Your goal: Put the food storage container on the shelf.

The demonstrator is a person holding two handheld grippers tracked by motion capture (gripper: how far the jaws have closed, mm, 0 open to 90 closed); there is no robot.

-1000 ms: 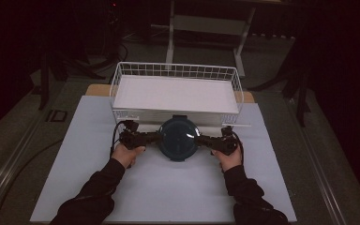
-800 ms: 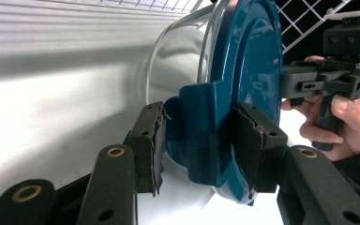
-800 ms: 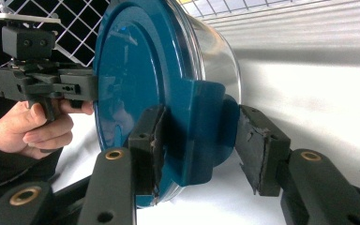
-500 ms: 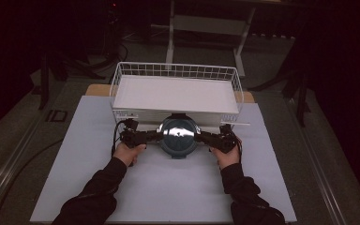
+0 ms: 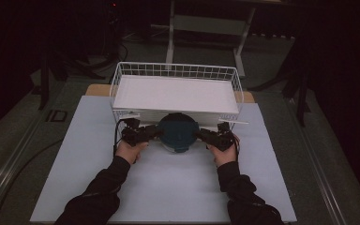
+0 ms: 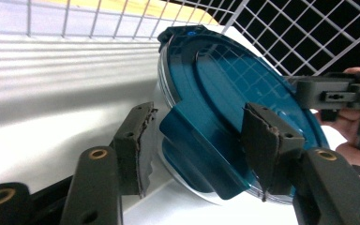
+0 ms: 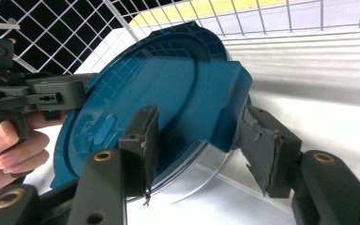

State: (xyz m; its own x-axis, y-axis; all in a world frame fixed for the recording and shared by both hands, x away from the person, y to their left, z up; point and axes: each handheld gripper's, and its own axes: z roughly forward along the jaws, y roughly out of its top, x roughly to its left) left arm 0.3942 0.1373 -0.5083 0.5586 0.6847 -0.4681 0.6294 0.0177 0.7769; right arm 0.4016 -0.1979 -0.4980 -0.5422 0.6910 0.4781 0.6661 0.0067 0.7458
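Gripper views show teal lid [image 6: 215, 117] clip tabs; high view, one wire basket [image 5: 176, 91]. Both left gripper [image 6: 197, 145] and right gripper [image 7: 197, 140] jaws spread, just opening, tabs between unpinched.

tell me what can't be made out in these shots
- High view: what the round blue lid sits on; the lid covers it from above.
- Left gripper view: the bottom of the lid, hidden behind the left gripper.
- Right gripper view: the clear rim under the lid, partly behind the right gripper.
- High view: the far floor, too dark.
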